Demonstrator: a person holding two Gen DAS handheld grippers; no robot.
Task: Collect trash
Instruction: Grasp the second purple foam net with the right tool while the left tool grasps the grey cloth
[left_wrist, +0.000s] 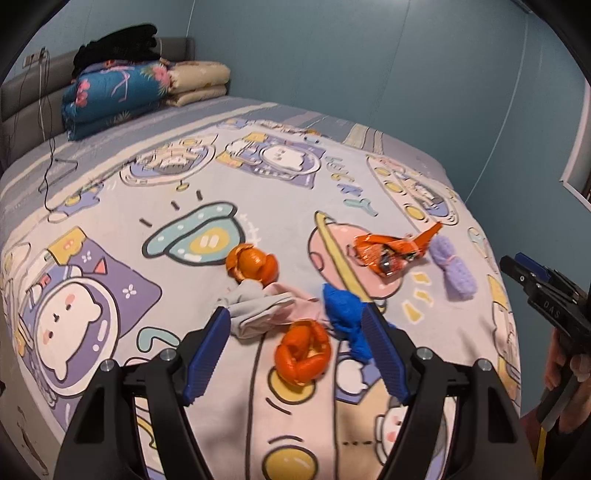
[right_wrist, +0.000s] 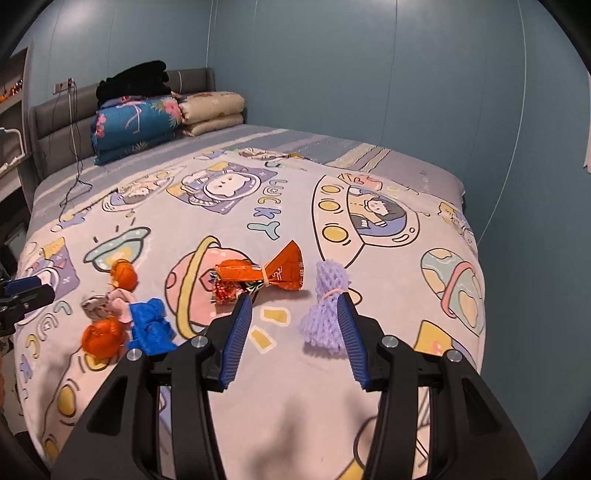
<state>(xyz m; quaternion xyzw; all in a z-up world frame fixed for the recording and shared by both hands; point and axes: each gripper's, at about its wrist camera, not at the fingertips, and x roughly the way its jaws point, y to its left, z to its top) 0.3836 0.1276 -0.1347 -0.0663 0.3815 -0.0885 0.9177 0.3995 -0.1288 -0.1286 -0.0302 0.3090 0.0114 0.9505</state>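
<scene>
Trash lies on the cartoon bedspread (left_wrist: 295, 192). My left gripper (left_wrist: 295, 317) is open above an orange peel (left_wrist: 303, 350), with a blue foam net (left_wrist: 343, 314) and a crumpled grey-pink cloth (left_wrist: 262, 310) beside it. A second orange peel (left_wrist: 251, 264) lies further off. An orange snack wrapper (left_wrist: 391, 251) and a purple foam net (left_wrist: 454, 273) lie to the right. My right gripper (right_wrist: 295, 302) is open, with the purple foam net (right_wrist: 327, 310) by its right finger and the wrapper (right_wrist: 258, 277) just ahead. It also shows in the left wrist view (left_wrist: 517, 269).
Folded quilts (left_wrist: 122, 96) and a black garment (left_wrist: 114, 48) are stacked at the grey headboard (left_wrist: 22, 99). A black cable (left_wrist: 51, 162) trails over the far left of the bed. Blue walls surround the bed; its right edge (right_wrist: 476, 258) drops off.
</scene>
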